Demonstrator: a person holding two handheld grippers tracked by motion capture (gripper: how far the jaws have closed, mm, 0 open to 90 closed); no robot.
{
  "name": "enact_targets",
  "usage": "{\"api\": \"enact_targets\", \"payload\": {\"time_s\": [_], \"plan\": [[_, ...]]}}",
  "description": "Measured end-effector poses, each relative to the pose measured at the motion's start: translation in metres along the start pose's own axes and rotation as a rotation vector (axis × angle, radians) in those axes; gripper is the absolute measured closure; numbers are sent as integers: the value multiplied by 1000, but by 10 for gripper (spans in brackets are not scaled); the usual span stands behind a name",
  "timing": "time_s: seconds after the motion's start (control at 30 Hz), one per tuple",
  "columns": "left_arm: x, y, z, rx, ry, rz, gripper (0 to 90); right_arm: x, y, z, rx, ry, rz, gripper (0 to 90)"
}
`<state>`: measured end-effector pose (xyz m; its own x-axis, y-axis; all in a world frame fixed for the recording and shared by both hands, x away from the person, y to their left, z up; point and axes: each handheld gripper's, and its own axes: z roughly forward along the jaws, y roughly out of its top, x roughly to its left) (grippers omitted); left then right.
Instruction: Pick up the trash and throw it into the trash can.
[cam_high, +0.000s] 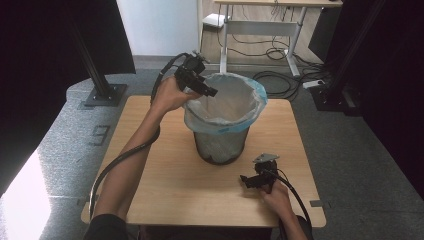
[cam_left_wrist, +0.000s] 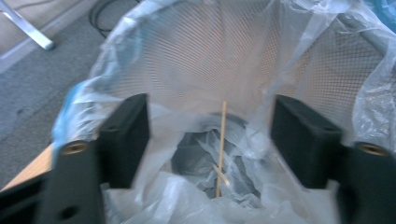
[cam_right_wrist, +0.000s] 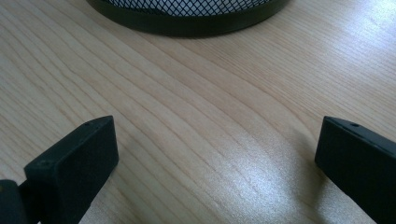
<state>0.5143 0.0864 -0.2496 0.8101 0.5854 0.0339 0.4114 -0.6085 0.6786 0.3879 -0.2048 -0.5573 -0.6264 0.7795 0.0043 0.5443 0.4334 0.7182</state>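
While the person's forearms come in from the near edge of the wooden table (cam_high: 165, 185), the right hand (cam_high: 276, 194) rests low at the near right, holding the right gripper (cam_high: 248, 180) just above the tabletop. Its jaws point left toward the bin's base and stand wide apart with nothing between them; in the right gripper view they frame bare wood grain, with the dark rim of the bin's foot across the far edge. A black cable (cam_high: 295, 192) trails back from this gripper along the wrist.

Farther in, near the middle of the table, stands a black mesh waste bin (cam_high: 220, 147), upright. A thin, pale plastic liner bag (cam_high: 240, 117) is folded over its rim, with a blue edge showing on the far right side.

At the bin's far left rim, the left hand (cam_high: 167, 95) holds the left gripper (cam_high: 209, 91) raised over the opening, tilted down into it. Its jaws are spread wide and grip nothing. In the left gripper view, between the jaws and down inside the bag, a thin wooden stick (cam_left_wrist: 221, 149) stands nearly upright against the crumpled plastic, with a shorter piece (cam_left_wrist: 220, 174) lying across its lower part.

Beyond the table lie grey carpet, a desk frame (cam_high: 260, 30) and loose cables (cam_high: 280, 82) on the floor.
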Motion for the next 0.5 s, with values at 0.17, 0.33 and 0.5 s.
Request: {"api": "enact_targets", "payload": {"time_s": [0.17,0.33,0.5], "plan": [[7,-14,-14,-28,16,-9,133,0,0,0,2,1,-1,0],[16,-32,-24,-38,21,-32,51,0,0,0,1,1,-1,0],[24,-54,-31,-61,45,-39,3,0,0,0,1,1,-1,0]]}}
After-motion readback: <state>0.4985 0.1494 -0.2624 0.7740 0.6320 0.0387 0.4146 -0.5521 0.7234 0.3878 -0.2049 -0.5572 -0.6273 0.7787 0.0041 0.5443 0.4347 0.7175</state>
